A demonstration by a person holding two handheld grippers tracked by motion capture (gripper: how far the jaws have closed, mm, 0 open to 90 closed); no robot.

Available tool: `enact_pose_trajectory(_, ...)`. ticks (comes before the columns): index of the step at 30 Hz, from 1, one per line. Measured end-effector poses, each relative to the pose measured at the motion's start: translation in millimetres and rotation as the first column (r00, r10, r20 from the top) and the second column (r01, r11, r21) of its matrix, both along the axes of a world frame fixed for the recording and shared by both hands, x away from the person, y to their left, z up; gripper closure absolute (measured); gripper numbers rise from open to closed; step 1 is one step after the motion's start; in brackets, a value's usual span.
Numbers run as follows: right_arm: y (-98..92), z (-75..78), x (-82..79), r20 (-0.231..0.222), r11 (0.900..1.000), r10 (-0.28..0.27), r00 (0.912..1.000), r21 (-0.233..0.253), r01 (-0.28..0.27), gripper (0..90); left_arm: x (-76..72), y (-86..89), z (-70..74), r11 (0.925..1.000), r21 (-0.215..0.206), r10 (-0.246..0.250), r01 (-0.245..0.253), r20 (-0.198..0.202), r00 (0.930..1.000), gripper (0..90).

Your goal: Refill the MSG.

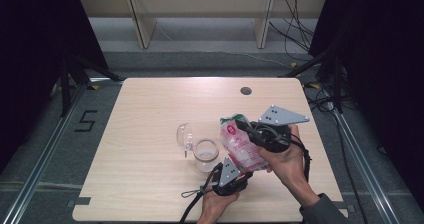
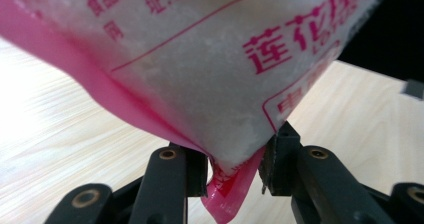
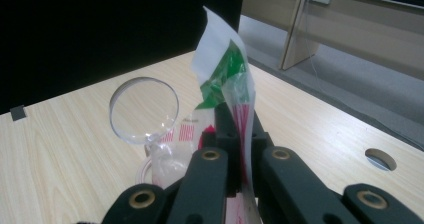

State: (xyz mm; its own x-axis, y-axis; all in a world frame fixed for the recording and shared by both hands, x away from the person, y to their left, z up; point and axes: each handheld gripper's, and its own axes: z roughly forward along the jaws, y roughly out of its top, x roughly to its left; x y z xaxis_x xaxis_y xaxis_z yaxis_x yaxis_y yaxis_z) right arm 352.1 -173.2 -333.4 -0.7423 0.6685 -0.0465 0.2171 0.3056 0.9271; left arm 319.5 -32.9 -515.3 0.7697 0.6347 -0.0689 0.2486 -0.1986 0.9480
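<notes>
A clear plastic bag of white granules with pink print and a green-and-white top is held above the table, between both grippers. My left gripper is shut on its bottom corner; in the left gripper view the pink corner of the bag is pinched between the jaws of the left gripper. My right gripper is shut on the bag's upper part, near the green top. A small glass jar stands just left of the bag, its hinged round lid swung open.
The wooden table has a round cable hole at the back. Black cables trail from the left gripper over the front edge. The jar's lid stands upright beyond the right gripper.
</notes>
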Motion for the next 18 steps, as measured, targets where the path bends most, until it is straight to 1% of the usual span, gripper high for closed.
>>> enact_pose_trajectory(1, 1.2, 0.0, 1.0, 0.002, 1.000, 0.008, 1.0000, -0.005, -0.008, 90.0, -0.1, 0.1, 0.3, 1.0000, 0.002, 0.006, -0.006, -0.003, 1.0000, 68.8)
enact_pose_trajectory(2, 3.2, -0.8, 1.9, 0.015, 1.000, 0.001, 0.9999, -0.001, -0.001, 90.0, 0.4, 0.2, 0.3, 1.0000, -0.002, 0.007, -0.007, -0.004, 1.0000, 68.8)
enact_pose_trajectory(3, 5.7, -1.3, 1.6, 0.000, 1.000, -0.011, 0.9999, 0.012, 0.011, 90.0, 0.3, 0.3, 0.4, 0.9999, 0.000, 0.011, -0.011, 0.000, 0.9999, 68.9)
enact_pose_trajectory(4, 7.2, -1.3, 3.2, 0.007, 1.000, -0.002, 1.0000, 0.001, 0.002, 90.0, -0.3, 1.0, 1.0, 0.9998, 0.008, 0.015, -0.015, 0.000, 0.9999, 69.0)
enact_pose_trajectory(5, 8.6, -0.4, 3.8, -0.011, 1.000, 0.011, 0.9999, -0.007, -0.012, 90.0, 0.5, 0.8, 0.5, 1.0000, -0.004, 0.008, -0.008, 0.005, 1.0000, 69.1)
enact_pose_trajectory(6, 10.8, -0.7, 5.0, -0.002, 1.000, 0.009, 1.0000, -0.009, -0.009, 90.0, 1.2, 0.7, 0.5, 1.0000, -0.005, 0.003, -0.003, 0.012, 0.9999, 69.3)
enact_pose_trajectory(7, 12.9, -0.7, 5.9, -0.011, 1.000, 0.010, 0.9999, -0.013, -0.010, 90.0, 1.0, -0.7, 0.4, 0.9998, -0.016, 0.008, -0.008, 0.008, 0.9999, 69.5)
enact_pose_trajectory(8, 16.4, -2.2, 7.8, 0.004, 1.000, 0.002, 1.0000, -0.005, -0.002, 90.0, 1.3, -1.9, 0.3, 0.9999, -0.013, 0.004, -0.003, 0.013, 0.9999, 69.8)
enact_pose_trajectory(9, 19.5, -2.5, 8.5, -0.036, 1.000, 0.019, 0.9992, -0.006, -0.019, 90.0, 1.3, -1.9, 0.3, 0.9999, -0.013, 0.004, -0.003, 0.013, 0.9999, 70.0)
enact_pose_trajectory(10, 21.8, -2.4, 9.0, -0.026, 1.000, 0.011, 0.9996, -0.014, -0.011, 90.0, 0.7, -3.8, -0.1, 0.9991, -0.036, 0.021, -0.021, 0.017, 0.9996, 70.1)
enact_pose_trajectory(11, 23.5, -2.5, 12.0, 0.005, 0.999, 0.015, 0.9999, -0.030, -0.015, 90.0, 1.1, -4.4, -0.4, 0.9989, -0.044, 0.018, -0.017, 0.019, 0.9997, 70.3)
enact_pose_trajectory(13, 26.6, -3.1, 12.5, -0.002, 1.000, 0.016, 0.9999, -0.023, -0.016, 90.0, 1.2, -4.6, -0.4, 0.9986, -0.049, 0.017, -0.016, 0.019, 0.9997, 70.5)
enact_pose_trajectory(14, 28.3, -2.7, 14.0, -0.011, 0.999, 0.018, 0.9998, -0.038, -0.019, 90.0, 1.7, -4.6, -0.8, 0.9983, -0.053, 0.024, -0.022, 0.021, 0.9995, 70.6)
enact_pose_trajectory(15, 30.2, -3.5, 14.1, -0.026, 1.000, 0.013, 0.9996, -0.026, -0.013, 90.0, 1.7, -4.4, -1.1, 0.9981, -0.058, 0.021, -0.020, 0.017, 0.9996, 70.6)
enact_pose_trajectory(16, 31.3, -3.4, 14.8, -0.025, 0.999, 0.016, 0.9996, -0.035, -0.017, 90.0, 1.7, -4.4, -1.1, 0.9981, -0.058, 0.021, -0.020, 0.017, 0.9996, 70.6)
enact_pose_trajectory(17, 32.5, -3.8, 16.4, 0.000, 0.999, 0.023, 0.9997, -0.047, -0.023, 90.0, 2.4, -4.1, -2.4, 0.9973, -0.069, 0.024, -0.023, 0.015, 0.9996, 70.6)
enact_pose_trajectory(18, 34.3, -4.3, 15.7, -0.022, 0.999, 0.018, 0.9996, -0.041, -0.018, 90.0, 3.1, -5.0, -3.2, 0.9968, -0.078, 0.021, -0.019, 0.016, 0.9997, 70.7)
